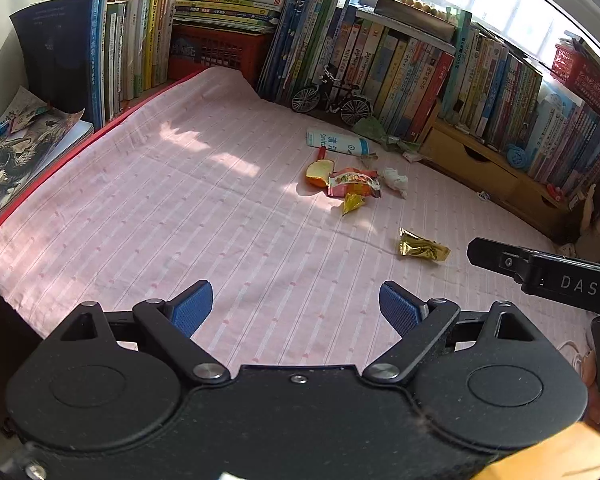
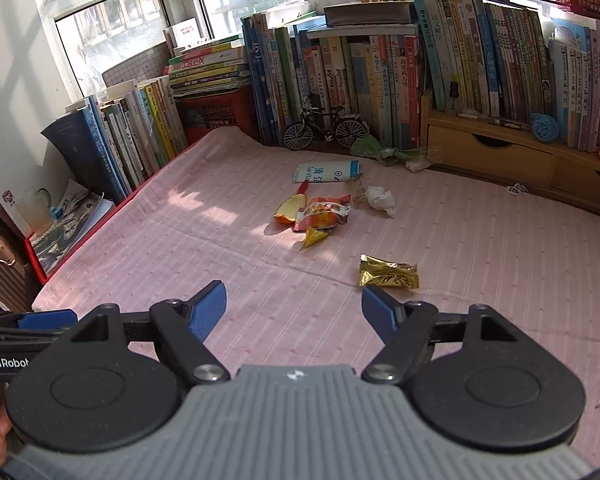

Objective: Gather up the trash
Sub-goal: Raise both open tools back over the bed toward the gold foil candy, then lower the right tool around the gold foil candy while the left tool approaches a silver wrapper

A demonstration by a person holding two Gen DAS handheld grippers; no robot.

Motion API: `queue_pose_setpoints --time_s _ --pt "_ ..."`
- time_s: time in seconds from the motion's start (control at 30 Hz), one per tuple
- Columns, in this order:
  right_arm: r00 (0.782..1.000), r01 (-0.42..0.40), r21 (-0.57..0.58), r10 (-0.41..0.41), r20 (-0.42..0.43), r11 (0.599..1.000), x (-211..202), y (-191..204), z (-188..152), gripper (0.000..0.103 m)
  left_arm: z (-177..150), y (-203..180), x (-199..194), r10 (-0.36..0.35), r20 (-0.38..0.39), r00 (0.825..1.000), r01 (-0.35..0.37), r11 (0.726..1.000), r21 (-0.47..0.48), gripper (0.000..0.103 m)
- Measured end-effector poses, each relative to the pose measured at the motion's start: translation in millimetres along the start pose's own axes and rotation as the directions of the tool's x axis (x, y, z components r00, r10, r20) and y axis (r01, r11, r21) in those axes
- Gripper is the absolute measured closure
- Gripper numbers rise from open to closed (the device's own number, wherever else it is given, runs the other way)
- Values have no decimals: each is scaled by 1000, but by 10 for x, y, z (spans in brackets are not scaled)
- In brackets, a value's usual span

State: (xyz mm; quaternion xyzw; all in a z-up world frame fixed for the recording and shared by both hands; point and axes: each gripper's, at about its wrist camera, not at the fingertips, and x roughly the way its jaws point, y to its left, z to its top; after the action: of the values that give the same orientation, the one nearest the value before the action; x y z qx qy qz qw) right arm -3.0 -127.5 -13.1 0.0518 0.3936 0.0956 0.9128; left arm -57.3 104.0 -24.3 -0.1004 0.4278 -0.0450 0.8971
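Trash lies on a pink striped cloth (image 1: 180, 208) (image 2: 480, 264). A gold foil wrapper (image 1: 422, 247) (image 2: 388, 273) sits nearest, just beyond my right gripper's right fingertip. Farther off are a red-orange snack bag (image 1: 354, 184) (image 2: 323, 215), a small yellow wrapper (image 1: 352, 202) (image 2: 313, 237), an orange-yellow piece (image 1: 319, 173) (image 2: 289, 209), a crumpled white tissue (image 1: 396, 181) (image 2: 380, 199) and a white-blue packet (image 1: 336, 142) (image 2: 326, 171). My left gripper (image 1: 296, 308) and right gripper (image 2: 294, 310) both hover above the cloth, open, blue pads wide apart with nothing between them.
Rows of books (image 1: 400, 60) (image 2: 380, 72) line the back and left. A model bicycle (image 1: 332, 98) (image 2: 325, 128), a wooden drawer unit (image 1: 476, 168) (image 2: 500, 152), red crates (image 1: 216, 50) (image 2: 216, 110) and a doll (image 1: 598, 228) stand around the edges. The other gripper (image 1: 548, 272) pokes in at right.
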Motion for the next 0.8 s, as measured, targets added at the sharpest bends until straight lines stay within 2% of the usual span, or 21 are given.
queue_pose_setpoints --time_s 0.17,0.33,0.6,0.8 --pt "999 43 15 -43 -15 999 258 -387 149 19 245 -217 390 20 -10 1000 -20 1000 -3 13" --pt "998 49 10 -49 -45 999 531 -707 244 19 440 -379 766 40 -30 999 -41 998 -46 13" --pt "991 67 -43 -72 -115 997 1054 -966 162 19 730 -529 1477 10 -108 994 -31 980 -196 13" --pt "988 50 -69 -60 -141 996 1412 -935 67 19 958 -740 2077 38 -144 989 -59 988 -141 13"
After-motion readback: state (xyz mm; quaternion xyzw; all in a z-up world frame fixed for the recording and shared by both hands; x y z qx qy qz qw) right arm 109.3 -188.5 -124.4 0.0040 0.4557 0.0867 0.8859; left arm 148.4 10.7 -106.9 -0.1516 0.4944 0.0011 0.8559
